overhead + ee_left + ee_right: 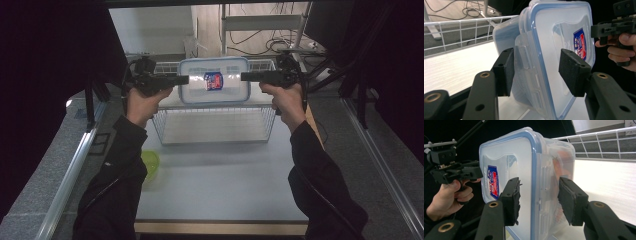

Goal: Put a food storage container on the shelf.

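High view: plastic container [214, 80] was held up on edge over the wire basket [215, 125], between both grippers.
Left gripper [186, 79]: clamped on container's left clip side.
Right gripper [243, 76]: clamped on its right edge.

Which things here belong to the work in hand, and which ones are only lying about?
Part of the work:
- clear food container with blue-rimmed lid, held between both claws
- left claw, on its left end
- right claw, on its right end
- white wire basket just under it

Only lying about:
- green bowl at the table's left edge
- cables on the floor behind
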The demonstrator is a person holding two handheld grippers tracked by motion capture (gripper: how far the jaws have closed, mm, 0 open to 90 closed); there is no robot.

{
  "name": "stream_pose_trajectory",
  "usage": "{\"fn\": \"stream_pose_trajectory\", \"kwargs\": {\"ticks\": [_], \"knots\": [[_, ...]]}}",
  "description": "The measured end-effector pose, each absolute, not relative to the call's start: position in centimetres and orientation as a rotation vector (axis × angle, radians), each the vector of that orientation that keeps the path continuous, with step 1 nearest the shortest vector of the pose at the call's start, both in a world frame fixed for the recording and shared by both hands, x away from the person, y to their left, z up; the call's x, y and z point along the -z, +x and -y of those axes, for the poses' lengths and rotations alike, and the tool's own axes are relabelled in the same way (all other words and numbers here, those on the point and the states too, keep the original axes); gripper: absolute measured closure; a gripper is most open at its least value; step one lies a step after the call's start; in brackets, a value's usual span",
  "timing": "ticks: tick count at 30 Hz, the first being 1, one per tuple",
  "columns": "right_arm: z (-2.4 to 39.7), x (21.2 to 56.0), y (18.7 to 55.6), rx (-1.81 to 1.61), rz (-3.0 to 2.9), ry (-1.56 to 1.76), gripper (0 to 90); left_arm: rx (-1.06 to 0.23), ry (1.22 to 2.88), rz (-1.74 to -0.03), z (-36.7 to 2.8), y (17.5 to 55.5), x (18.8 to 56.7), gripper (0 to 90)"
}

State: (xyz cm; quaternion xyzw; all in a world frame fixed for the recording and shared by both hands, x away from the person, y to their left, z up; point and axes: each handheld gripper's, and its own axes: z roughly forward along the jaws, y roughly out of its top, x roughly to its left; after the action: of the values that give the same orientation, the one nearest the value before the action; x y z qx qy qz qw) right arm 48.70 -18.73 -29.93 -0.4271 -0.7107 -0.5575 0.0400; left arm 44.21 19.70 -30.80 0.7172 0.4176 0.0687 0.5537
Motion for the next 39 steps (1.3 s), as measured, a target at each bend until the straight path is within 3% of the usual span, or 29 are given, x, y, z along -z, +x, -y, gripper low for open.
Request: {"fn": "stream_pose_trajectory", "kwargs": {"ticks": [9,12,13,17,22,25,28,30,35,39], "knots": [[18.4,30.0,48.7,1.714,2.211,-1.314,49.9,-0.196,1.725,-1.023,-19.4,44.2,31.0,43.3],[18.4,30.2,48.8,1.709,2.234,-1.343,46.9,-0.228,1.772,-1.039,-18.9,44.3,31.5,46.3],[18.4,30.2,48.9,1.71,2.235,-1.364,46.0,-0.222,1.761,-1.045,-18.8,44.4,31.7,42.4],[18.8,30.6,49.3,1.698,2.269,-1.405,52.6,-0.182,1.72,-1.037,-19.0,44.6,31.7,49.1],[18.5,30.5,49.4,1.713,2.32,-1.414,51.8,-0.219,1.728,-1.036,-18.6,44.3,31.6,47.4],[18.3,30.1,48.8,1.721,2.407,-1.398,53.9,-0.259,1.721,-1.019,-18.7,43.7,31.5,40.6],[18.6,29.7,47.7,1.745,2.483,-1.371,56.9,-0.299,1.698,-0.987,-18.9,42.6,31.4,40.9],[19.0,29.3,46.7,1.79,2.488,-1.346,62.1,-0.336,1.694,-0.957,-19.0,41.4,31.4,48.3],[19.9,30.2,44.1,1.848,2.542,-1.235,84.8,-0.341,1.756,-0.895,-18.3,39.3,32.6,77.3],[19.1,32.2,43.4,1.769,2.646,-1.175,88.8,-0.375,1.822,-0.906,-17.0,39.4,33.8,82.4]]}}
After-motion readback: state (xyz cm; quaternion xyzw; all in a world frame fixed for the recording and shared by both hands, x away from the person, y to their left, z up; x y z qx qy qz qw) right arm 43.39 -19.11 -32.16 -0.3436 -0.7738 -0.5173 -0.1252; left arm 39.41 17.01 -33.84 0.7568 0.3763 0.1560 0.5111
